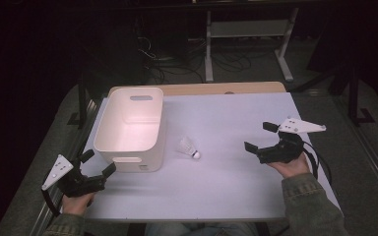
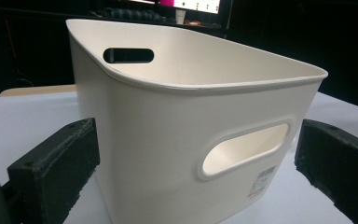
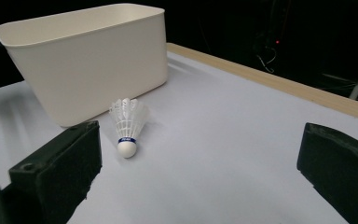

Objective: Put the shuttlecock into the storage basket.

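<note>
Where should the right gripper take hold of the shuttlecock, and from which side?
Probably at the feather skirt just above the cork, coming from the right. The shuttlecock lies on its side beside the bin, cork toward the person; the open right gripper faces it.

One white tub [image 1: 130, 129], at ten o'clock on the table [image 1: 226, 187]; two handle slots counted in its end walls. One shuttlecock [image 1: 189, 147], lying near table centre, at three o'clock of the tub. Two grippers: left gripper [image 1: 98, 162] at seven o'clock, right gripper [image 1: 258, 136] at four o'clock. One table.
</note>
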The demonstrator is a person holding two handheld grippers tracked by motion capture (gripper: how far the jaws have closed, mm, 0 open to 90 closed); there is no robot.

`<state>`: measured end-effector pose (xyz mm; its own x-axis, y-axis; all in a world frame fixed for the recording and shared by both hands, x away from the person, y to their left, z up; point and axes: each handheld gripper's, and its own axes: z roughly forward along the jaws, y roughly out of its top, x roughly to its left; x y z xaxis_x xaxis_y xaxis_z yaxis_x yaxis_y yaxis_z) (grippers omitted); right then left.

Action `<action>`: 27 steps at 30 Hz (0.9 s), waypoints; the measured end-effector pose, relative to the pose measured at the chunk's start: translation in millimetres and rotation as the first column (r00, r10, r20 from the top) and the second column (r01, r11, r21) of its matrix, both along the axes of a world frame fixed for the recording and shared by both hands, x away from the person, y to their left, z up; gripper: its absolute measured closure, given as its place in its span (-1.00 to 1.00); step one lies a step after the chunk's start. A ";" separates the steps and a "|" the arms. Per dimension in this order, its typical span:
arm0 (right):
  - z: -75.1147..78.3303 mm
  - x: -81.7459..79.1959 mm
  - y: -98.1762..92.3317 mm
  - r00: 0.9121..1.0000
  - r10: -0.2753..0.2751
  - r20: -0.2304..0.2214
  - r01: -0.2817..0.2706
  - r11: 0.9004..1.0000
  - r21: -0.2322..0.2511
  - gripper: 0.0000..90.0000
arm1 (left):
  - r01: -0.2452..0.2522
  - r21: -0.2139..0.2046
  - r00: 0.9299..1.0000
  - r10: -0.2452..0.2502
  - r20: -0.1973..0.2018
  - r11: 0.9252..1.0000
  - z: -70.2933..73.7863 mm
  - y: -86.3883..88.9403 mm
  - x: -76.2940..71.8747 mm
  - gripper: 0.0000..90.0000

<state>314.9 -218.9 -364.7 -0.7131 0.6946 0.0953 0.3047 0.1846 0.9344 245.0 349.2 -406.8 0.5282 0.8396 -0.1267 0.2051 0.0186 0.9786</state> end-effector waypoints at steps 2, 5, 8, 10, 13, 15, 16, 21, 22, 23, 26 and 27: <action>0.5 1.9 4.5 1.000 0.012 -0.008 -0.012 1.000 -0.007 -1.00 | 0.000 -0.001 1.000 0.000 -0.001 1.000 0.1 0.0 -0.1 -1.00; 1.1 3.5 8.7 1.000 0.020 -0.015 -0.021 1.000 -0.011 -1.00 | -0.001 -0.001 1.000 0.001 -0.001 1.000 0.1 0.1 -0.2 -1.00; 2.4 5.9 14.2 0.999 0.034 -0.022 -0.034 0.999 -0.014 -1.00 | 0.000 -0.002 1.000 0.000 -0.002 1.000 0.0 0.2 -0.1 -1.00; 3.3 7.2 17.9 0.999 0.045 -0.025 -0.045 0.999 -0.019 -1.00 | -0.001 -0.003 1.000 0.001 -0.002 1.000 0.1 0.0 -0.3 -1.00; 4.8 9.2 24.0 0.998 0.057 -0.032 -0.058 0.998 -0.027 -1.00 | 0.000 -0.001 1.000 0.000 -0.001 1.000 0.2 0.2 -0.6 -1.00; 5.7 10.8 28.0 0.997 0.063 -0.039 -0.064 0.997 -0.031 -1.00 | 0.000 -0.001 1.000 0.000 -0.001 1.000 0.3 0.2 -0.7 -1.00; 6.4 12.7 31.6 0.997 0.070 -0.042 -0.072 0.997 -0.038 -1.00 | 0.000 0.000 1.000 0.000 -0.001 1.000 0.3 0.1 -0.7 -1.00; 7.3 17.3 41.6 0.994 0.094 -0.063 -0.098 0.994 -0.058 -1.00 | 0.000 0.000 1.000 0.000 -0.001 1.000 0.3 0.1 -0.7 -1.00; 7.6 18.0 43.7 0.993 0.097 -0.069 -0.101 0.993 -0.059 -1.00 | 0.000 -0.002 1.000 0.000 -0.002 1.000 0.3 0.3 -0.8 -1.00; 7.6 18.0 43.7 0.993 0.097 -0.069 -0.101 0.993 -0.059 -1.00 | 0.000 -0.002 1.000 0.000 -0.002 1.000 0.3 0.3 -0.8 -1.00; 8.2 20.6 50.0 0.991 0.110 -0.079 -0.116 0.991 -0.069 -1.00 | 0.003 -0.003 1.000 -0.003 0.001 1.000 0.3 0.3 -0.8 -1.00; 8.2 21.5 53.2 0.989 0.118 -0.086 -0.124 0.990 -0.070 -1.00 | 0.002 -0.004 1.000 -0.002 0.000 1.000 0.4 0.0 -0.9 -1.00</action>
<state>336.4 -165.7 -356.5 -0.7842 0.6111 0.1073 0.3500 0.2929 0.8898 244.1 349.2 -406.4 0.5298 0.8381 -0.1300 0.2048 0.0223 0.9786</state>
